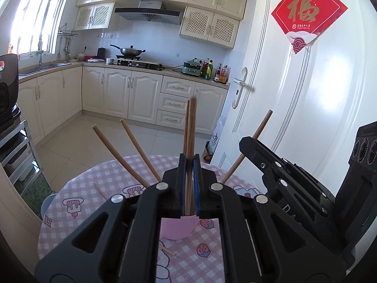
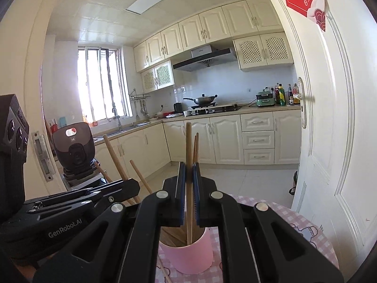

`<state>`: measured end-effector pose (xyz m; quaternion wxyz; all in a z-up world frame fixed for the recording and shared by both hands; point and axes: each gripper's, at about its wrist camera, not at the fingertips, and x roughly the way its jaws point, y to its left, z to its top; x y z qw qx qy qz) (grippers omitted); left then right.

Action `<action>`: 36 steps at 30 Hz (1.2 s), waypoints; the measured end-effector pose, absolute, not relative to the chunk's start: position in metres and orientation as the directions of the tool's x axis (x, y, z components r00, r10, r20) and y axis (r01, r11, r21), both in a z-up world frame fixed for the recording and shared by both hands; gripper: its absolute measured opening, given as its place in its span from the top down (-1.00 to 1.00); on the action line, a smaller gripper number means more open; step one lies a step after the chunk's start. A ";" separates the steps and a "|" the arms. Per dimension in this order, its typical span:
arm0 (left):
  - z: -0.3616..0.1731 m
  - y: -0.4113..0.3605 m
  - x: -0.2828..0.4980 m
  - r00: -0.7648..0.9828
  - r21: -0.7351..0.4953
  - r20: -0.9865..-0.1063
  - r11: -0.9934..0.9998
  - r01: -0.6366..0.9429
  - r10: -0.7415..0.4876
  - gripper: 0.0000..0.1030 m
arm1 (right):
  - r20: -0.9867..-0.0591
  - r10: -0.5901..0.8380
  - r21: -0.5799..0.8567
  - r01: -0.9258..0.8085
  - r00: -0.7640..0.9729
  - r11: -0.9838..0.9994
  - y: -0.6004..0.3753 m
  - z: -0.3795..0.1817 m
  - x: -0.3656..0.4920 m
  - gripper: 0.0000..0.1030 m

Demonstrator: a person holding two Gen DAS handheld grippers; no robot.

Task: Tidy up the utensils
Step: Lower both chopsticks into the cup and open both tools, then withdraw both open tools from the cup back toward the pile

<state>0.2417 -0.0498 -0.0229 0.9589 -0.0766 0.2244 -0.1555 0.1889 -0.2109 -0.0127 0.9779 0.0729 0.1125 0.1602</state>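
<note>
A pink cup (image 1: 176,230) stands on the round table with the pink checked cloth (image 1: 77,224), and several wooden chopsticks lean out of it. My left gripper (image 1: 189,159) is shut on an upright chopstick (image 1: 192,122) whose lower end is inside the cup. To its right my right gripper (image 1: 245,142) reaches in beside a slanted chopstick (image 1: 260,128). In the right wrist view my right gripper (image 2: 188,167) is shut on an upright chopstick (image 2: 188,141) that runs down into the pink cup (image 2: 188,257). My left gripper (image 2: 135,185) shows at the left.
Two loose chopsticks (image 1: 100,191) (image 1: 167,251) lie on the cloth. A white door (image 1: 306,118) stands close on the right. A black appliance (image 2: 73,146) sits on a shelf at the left, and a pale blue stool (image 1: 48,202) is beside the table.
</note>
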 end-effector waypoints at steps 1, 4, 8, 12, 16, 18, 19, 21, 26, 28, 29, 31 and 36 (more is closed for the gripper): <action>-0.023 -0.050 0.242 0.851 -0.217 -0.409 0.941 0.260 -0.330 0.88 | -0.200 0.331 0.181 -0.297 0.922 0.937 -0.211 -0.013 0.189 0.91; -0.026 -0.052 0.243 0.844 -0.207 -0.424 0.942 0.263 -0.329 0.87 | -0.216 0.335 0.181 -0.299 0.917 0.937 -0.211 -0.014 0.192 0.91; -0.030 -0.051 0.245 0.829 -0.222 -0.446 0.939 0.263 -0.337 0.87 | -0.239 0.335 0.189 -0.294 0.911 0.937 -0.211 -0.019 0.195 0.91; -0.033 -0.050 0.247 0.810 -0.228 -0.483 0.941 0.250 -0.332 0.86 | -0.265 0.339 0.199 -0.293 0.903 0.935 -0.212 -0.025 0.197 0.90; -0.038 -0.046 0.247 0.798 -0.250 -0.508 0.941 0.226 -0.326 0.86 | -0.278 0.350 0.212 -0.298 0.894 0.931 -0.212 -0.027 0.197 0.89; -0.038 -0.045 0.246 0.794 -0.253 -0.516 0.942 0.219 -0.323 0.86 | -0.281 0.348 0.215 -0.295 0.895 0.931 -0.213 -0.027 0.195 0.87; -0.038 -0.045 0.246 0.793 -0.247 -0.520 0.944 0.217 -0.318 0.77 | -0.281 0.349 0.215 -0.295 0.894 0.931 -0.213 -0.026 0.194 0.86; -0.038 -0.045 0.243 0.795 -0.237 -0.523 0.948 0.211 -0.308 0.35 | -0.282 0.351 0.215 -0.298 0.893 0.930 -0.213 -0.026 0.191 0.85; -0.033 -0.046 0.230 0.816 -0.201 -0.503 0.956 0.212 -0.287 -0.03 | -0.285 0.359 0.221 -0.304 0.889 0.927 -0.213 -0.025 0.181 0.81; -0.032 -0.043 0.226 0.818 -0.205 -0.500 0.957 0.207 -0.284 -0.03 | -0.284 0.364 0.225 -0.307 0.887 0.925 -0.214 -0.025 0.178 0.75; -0.032 -0.041 0.222 0.820 -0.207 -0.498 0.957 0.202 -0.281 -0.04 | -0.286 0.366 0.225 -0.309 0.886 0.924 -0.214 -0.025 0.174 0.72; -0.032 -0.036 0.215 0.826 -0.209 -0.492 0.958 0.195 -0.275 -0.16 | -0.289 0.370 0.227 -0.312 0.883 0.922 -0.215 -0.026 0.171 0.70; -0.037 -0.022 0.186 0.862 -0.172 -0.463 0.975 0.140 -0.205 -0.42 | -0.297 0.376 0.236 -0.314 0.878 0.920 -0.213 -0.031 0.153 0.57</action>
